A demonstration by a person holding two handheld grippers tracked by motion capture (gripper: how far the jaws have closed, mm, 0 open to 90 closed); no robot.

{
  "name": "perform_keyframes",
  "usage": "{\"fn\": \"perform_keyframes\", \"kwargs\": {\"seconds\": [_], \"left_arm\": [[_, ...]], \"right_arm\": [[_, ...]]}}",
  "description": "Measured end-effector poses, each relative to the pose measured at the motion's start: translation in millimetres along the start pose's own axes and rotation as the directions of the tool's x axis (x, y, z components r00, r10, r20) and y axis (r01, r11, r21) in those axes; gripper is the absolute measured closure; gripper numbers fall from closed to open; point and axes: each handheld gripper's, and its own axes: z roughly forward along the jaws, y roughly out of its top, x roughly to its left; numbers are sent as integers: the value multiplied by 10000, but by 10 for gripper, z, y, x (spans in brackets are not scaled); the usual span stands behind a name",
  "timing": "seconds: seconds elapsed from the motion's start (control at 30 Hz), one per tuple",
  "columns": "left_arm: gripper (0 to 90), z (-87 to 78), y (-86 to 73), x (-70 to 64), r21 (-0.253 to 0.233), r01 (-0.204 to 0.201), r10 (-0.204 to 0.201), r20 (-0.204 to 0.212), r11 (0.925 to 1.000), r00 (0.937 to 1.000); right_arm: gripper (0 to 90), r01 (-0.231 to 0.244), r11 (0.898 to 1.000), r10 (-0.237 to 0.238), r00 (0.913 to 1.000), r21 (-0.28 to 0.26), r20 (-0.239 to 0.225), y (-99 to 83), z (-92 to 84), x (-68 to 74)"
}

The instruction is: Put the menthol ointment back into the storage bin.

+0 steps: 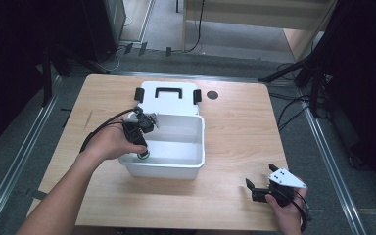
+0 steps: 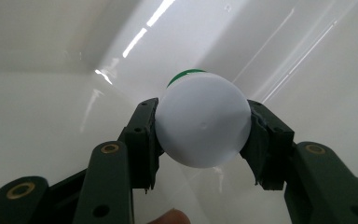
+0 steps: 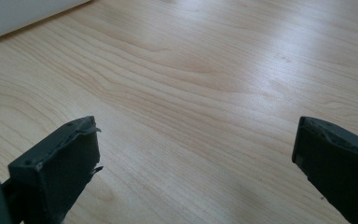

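White and round, a smooth plastic ball with a green band [image 2: 200, 122] sits squeezed between the two black jaws of the left gripper [image 2: 201, 140]. That gripper [image 1: 138, 134] reaches down into the white plastic tub [image 1: 196, 164] in the middle of the light wooden table [image 1: 240, 127], at the tub's near left corner. The tub's white lid with black clips [image 1: 169, 100] lies just behind it. The right gripper [image 1: 269, 188] rests at the near right of the table, jaws wide apart with nothing between them.
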Motion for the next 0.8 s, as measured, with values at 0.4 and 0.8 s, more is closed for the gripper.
{"fn": "perform_keyframes", "kwargs": {"seconds": [0.4, 0.8], "left_arm": [[512, 90, 57, -73, 174, -360, 364, -227, 9992, 9991], [512, 270, 98, -146, 985, -659, 720, -599, 9930, 9956]], "right_arm": [[9, 50, 10000, -50, 10000, 33, -2, 1, 2, 4], [9, 71, 10000, -71, 10000, 44, -32, 1, 3, 5]]}}
